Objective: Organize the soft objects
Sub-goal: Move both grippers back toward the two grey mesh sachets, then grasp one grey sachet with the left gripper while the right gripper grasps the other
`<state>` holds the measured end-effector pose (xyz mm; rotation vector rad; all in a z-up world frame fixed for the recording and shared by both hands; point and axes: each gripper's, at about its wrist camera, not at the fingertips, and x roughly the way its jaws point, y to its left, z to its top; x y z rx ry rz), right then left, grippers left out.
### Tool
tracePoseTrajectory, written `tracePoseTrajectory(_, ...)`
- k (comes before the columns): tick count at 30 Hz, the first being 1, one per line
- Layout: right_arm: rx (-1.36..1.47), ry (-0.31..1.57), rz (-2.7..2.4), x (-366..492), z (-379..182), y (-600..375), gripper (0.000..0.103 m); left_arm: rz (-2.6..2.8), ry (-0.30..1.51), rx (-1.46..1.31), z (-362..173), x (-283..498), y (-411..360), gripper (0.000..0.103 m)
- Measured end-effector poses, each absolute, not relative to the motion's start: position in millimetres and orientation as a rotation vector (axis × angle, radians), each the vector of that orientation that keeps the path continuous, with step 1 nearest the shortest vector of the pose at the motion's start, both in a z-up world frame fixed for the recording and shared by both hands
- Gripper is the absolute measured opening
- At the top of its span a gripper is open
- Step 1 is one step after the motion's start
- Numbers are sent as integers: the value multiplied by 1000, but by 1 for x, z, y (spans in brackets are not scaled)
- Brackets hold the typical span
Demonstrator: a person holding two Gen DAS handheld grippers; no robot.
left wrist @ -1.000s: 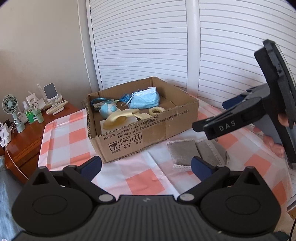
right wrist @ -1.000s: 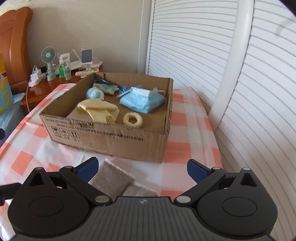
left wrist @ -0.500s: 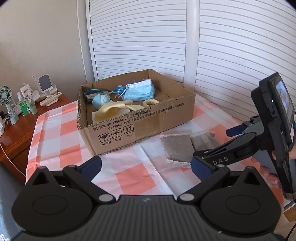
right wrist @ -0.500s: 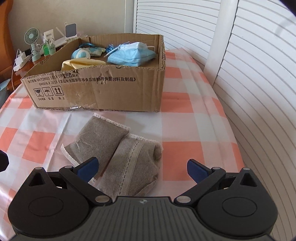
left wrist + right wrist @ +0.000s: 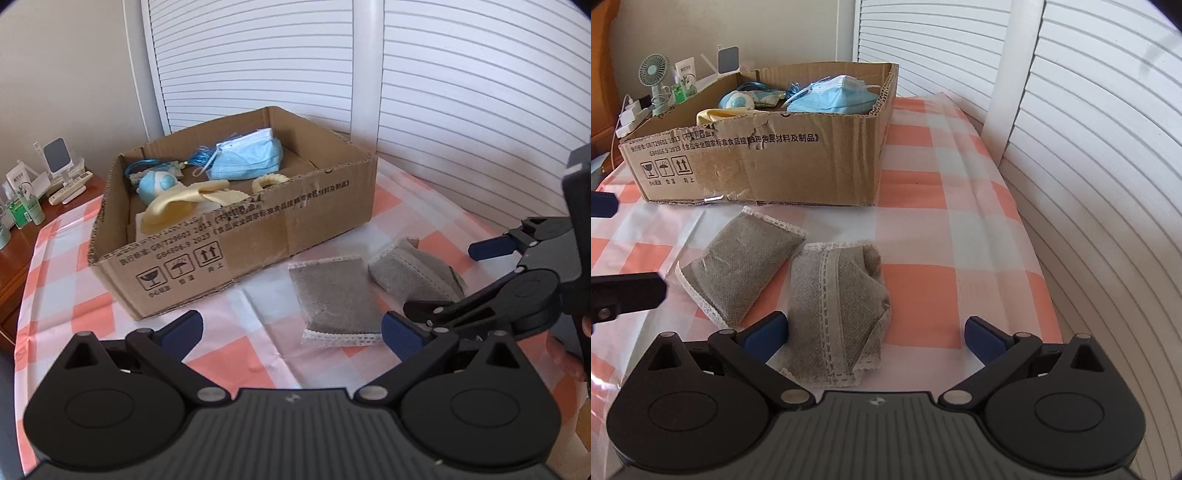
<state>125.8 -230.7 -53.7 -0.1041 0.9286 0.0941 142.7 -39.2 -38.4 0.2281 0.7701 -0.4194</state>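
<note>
Right gripper (image 5: 875,334) agape over crumpled pouch (image 5: 838,306)

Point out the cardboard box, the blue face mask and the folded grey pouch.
cardboard box (image 5: 768,162), right wrist view, printed front wall.
blue face mask (image 5: 247,158), left wrist view, middle of pleated front.
folded grey pouch (image 5: 842,302), right wrist view, middle of top fold.

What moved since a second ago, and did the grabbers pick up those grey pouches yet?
The right gripper came down from box height and now sits low with its open jaws around the crumpled grey pouch. The left gripper moved in a little closer, also open. Nothing has been picked up. Both that pouch and the flat grey pouch lie where they were on the checked cloth, and the cardboard box is unchanged.
</note>
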Motion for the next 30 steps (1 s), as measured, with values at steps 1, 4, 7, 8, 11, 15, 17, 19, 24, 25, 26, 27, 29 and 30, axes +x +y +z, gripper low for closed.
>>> tracePoseTrajectory(1, -111, 924, 116, 125, -54, -233, 103, -423, 778, 230, -41, 146, -43, 102)
tracePoseTrajectory(4, -120, 900, 165, 120, -55, -241, 103, -437, 811, 228, -52, 159, -55, 102)
tracePoseTrajectory(7, -125, 874, 183, 116, -56, -243, 103, -439, 838, 231, -60, 169, -64, 102)
tracePoseTrajectory(8, -126, 865, 185, 115, -57, -244, 103, -438, 847, 232, -63, 171, -67, 102)
tracePoseTrajectory(11, -131, 844, 198, 111, -58, -245, 103, -433, 864, 233, -69, 178, -74, 102)
tracePoseTrajectory(15, -133, 841, 202, 111, -58, -245, 103, -411, 886, 223, -75, 184, -78, 102)
tracePoseTrajectory(17, -134, 843, 199, 111, -58, -244, 103, -404, 888, 222, -75, 184, -78, 103)
tracePoseTrajectory(19, -135, 844, 197, 111, -58, -243, 103, -391, 888, 221, -74, 183, -78, 102)
tracePoseTrajectory(24, -146, 845, 199, 110, -57, -238, 103, -405, 883, 177, -70, 180, -79, 71)
tracePoseTrajectory(25, -148, 845, 200, 110, -57, -238, 103, -408, 880, 176, -69, 179, -80, 61)
tracePoseTrajectory(26, -150, 847, 199, 110, -57, -237, 103, -408, 878, 176, -67, 179, -80, 52)
tracePoseTrajectory(27, -150, 850, 198, 111, -57, -236, 103, -404, 880, 175, -67, 178, -79, 51)
tracePoseTrajectory(29, -154, 854, 200, 112, -56, -234, 103, -395, 884, 164, -66, 178, -74, 49)
tracePoseTrajectory(30, -155, 856, 202, 112, -56, -233, 103, -384, 883, 162, -66, 177, -71, 49)
